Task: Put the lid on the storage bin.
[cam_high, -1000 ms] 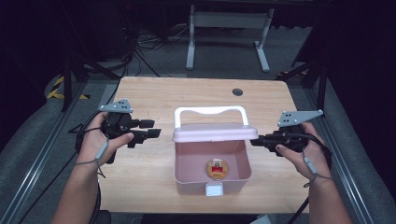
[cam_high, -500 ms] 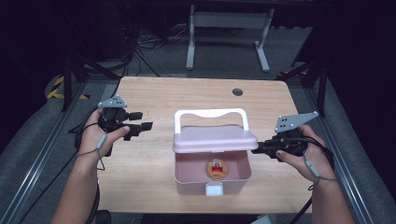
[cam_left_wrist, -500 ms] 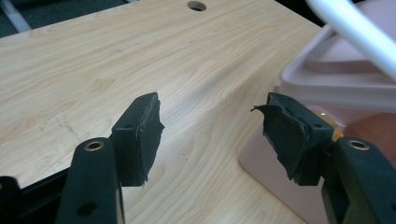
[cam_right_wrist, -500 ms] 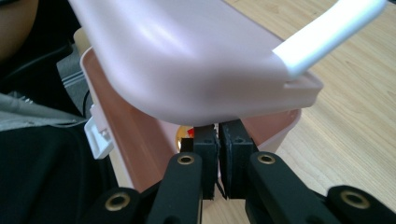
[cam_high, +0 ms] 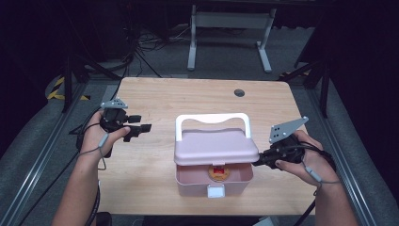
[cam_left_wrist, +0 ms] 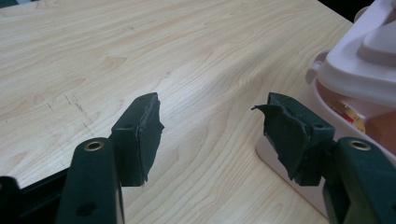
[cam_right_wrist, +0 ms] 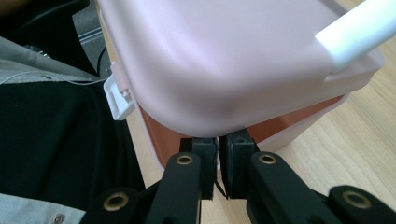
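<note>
A pink box with a white front latch stands at the table's middle front. Its pink lid with a white handle hangs half raised over it, and a round gold and red item lies inside. My right gripper is shut on the lid's right edge, its jaws almost together under the rim. My left gripper hovers left of the box, apart from it. Its jaws have just been opening and stand open over bare wood with nothing between them.
The wooden table has a small dark hole near its back right corner. A grey metal frame stands on the floor behind the table. Cables trail from both grippers past the table's sides.
My left gripper let go of the lid's left side, opened and drew away to the left and down. The lid tipped lower over the box. The right gripper stayed on the lid.
</note>
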Demonstrator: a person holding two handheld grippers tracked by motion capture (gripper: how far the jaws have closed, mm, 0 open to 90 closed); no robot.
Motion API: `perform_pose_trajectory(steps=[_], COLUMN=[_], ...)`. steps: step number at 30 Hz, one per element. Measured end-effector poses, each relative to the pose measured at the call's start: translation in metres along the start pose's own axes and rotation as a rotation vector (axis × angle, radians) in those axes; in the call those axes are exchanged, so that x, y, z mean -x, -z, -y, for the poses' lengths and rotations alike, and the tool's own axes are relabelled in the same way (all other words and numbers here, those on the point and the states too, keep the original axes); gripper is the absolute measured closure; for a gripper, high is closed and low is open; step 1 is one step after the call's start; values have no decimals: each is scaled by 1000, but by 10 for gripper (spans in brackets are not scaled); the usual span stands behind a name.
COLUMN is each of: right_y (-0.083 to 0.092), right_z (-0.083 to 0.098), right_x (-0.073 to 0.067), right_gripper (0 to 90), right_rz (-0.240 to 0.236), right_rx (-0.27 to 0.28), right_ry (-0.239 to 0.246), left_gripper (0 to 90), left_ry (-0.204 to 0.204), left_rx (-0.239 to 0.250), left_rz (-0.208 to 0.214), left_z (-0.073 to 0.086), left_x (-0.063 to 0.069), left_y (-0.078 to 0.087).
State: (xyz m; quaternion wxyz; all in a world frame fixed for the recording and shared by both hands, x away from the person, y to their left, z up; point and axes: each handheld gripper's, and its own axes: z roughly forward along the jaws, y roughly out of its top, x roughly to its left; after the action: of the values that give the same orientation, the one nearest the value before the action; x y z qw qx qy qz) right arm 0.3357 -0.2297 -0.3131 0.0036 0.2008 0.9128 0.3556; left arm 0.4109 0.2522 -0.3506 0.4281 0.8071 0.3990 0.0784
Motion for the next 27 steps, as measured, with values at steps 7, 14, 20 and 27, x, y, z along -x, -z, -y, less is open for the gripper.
perform_pose_trajectory(steps=[7, 14, 20, 27], right_y=[-4, -8, -11, -12], right_z=[0, 2, 4, 6], right_x=[-2, -3, -5, -7], right_gripper=[847, 837, 829, 805], right_rz=[-17, -36, -53, -62], right_rx=[-41, -85, -135, -182], right_ry=[13, 30, 36, 36], left_gripper=[366, 356, 355, 347], left_ry=[4, 7, 20, 15], left_rx=[-33, -57, -68, -86], left_rz=[-11, -5, -8, -3], left_z=[4, 7, 8, 10], left_x=[-7, -12, -16, -20], left_y=[-6, -10, -14, -18])
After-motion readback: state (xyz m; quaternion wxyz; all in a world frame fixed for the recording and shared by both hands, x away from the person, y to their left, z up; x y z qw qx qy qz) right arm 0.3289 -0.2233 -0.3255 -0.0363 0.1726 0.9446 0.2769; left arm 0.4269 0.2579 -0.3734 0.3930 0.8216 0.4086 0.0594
